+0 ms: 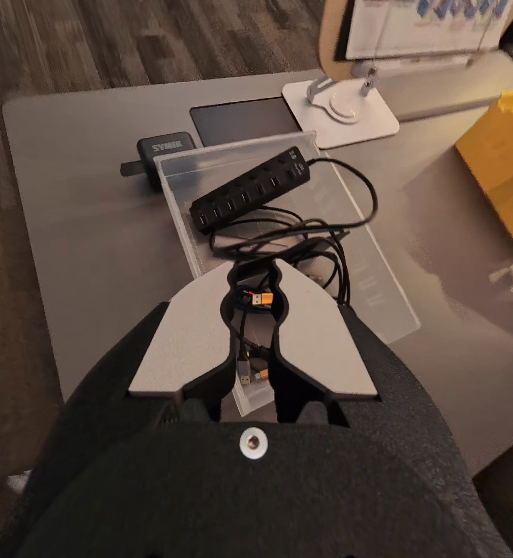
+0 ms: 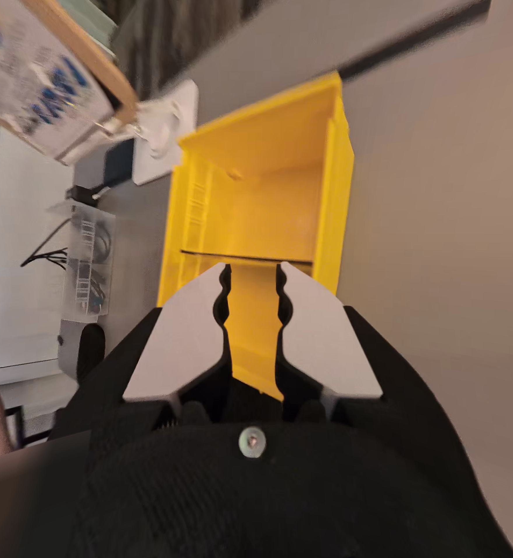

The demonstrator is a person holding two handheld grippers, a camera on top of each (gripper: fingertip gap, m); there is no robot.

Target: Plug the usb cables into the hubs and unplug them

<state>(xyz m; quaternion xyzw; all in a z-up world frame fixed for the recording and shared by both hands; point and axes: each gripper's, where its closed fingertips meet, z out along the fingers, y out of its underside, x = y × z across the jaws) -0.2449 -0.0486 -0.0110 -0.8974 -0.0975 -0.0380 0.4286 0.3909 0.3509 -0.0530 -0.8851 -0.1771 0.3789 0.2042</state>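
In the left wrist view the left gripper [image 1: 253,267] is being held released and tilted down over the clear tray [image 1: 379,253] holding the black hub [image 1: 249,188] and tangled usb cables [image 1: 309,238], while in the right wrist view the right gripper [image 2: 251,267] is being held released over the yellow bin [image 2: 335,193].

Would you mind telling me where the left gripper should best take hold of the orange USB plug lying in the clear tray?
Probably the orange shell, gripped across its flat sides from above, leaving the metal tip, which points left, free. The left gripper is open above the clear tray.
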